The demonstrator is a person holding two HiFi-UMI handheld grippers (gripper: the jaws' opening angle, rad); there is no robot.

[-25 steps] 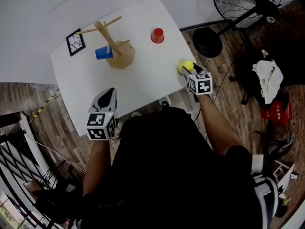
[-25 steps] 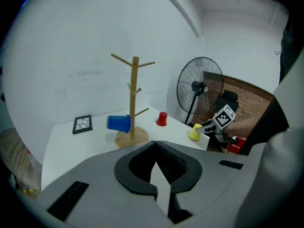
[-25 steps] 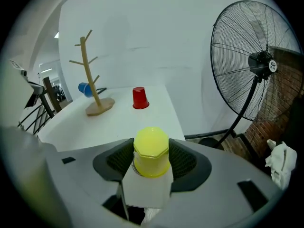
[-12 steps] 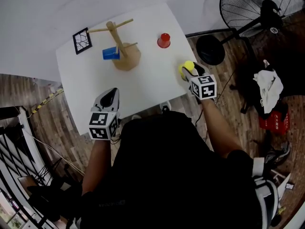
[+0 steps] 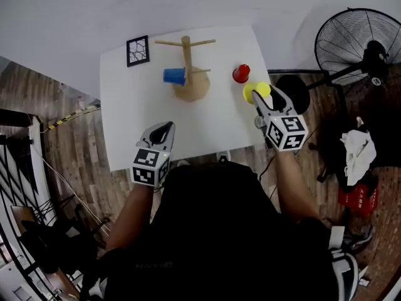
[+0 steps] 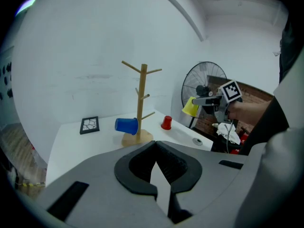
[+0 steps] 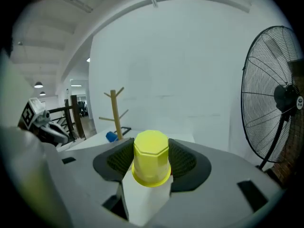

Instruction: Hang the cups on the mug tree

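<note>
A wooden mug tree [image 5: 190, 74] stands at the back middle of the white table [image 5: 138, 124]. A blue cup [image 5: 175, 76] hangs on its side from a low left branch, seen also in the left gripper view as the blue cup [image 6: 126, 125]. A red cup [image 5: 241, 73] stands upside down on the table to the tree's right. My right gripper [image 5: 262, 95] is shut on a yellow cup [image 5: 257, 91], lifted above the table's right edge; the yellow cup [image 7: 151, 157] sits bottom-forward between the pads. My left gripper [image 5: 161, 130] hovers shut and empty near the front edge.
A black-framed picture [image 5: 138, 50] lies at the table's back left. A black floor fan [image 5: 360, 49] stands right of the table, with clothes and a red box [image 5: 355, 196] on the wooden floor. A black railing [image 5: 19, 187] runs along the left.
The head view has shifted, so the table now sits more centred. My right gripper has carried the yellow cup up and nearer the red cup. The left gripper stays shut.
</note>
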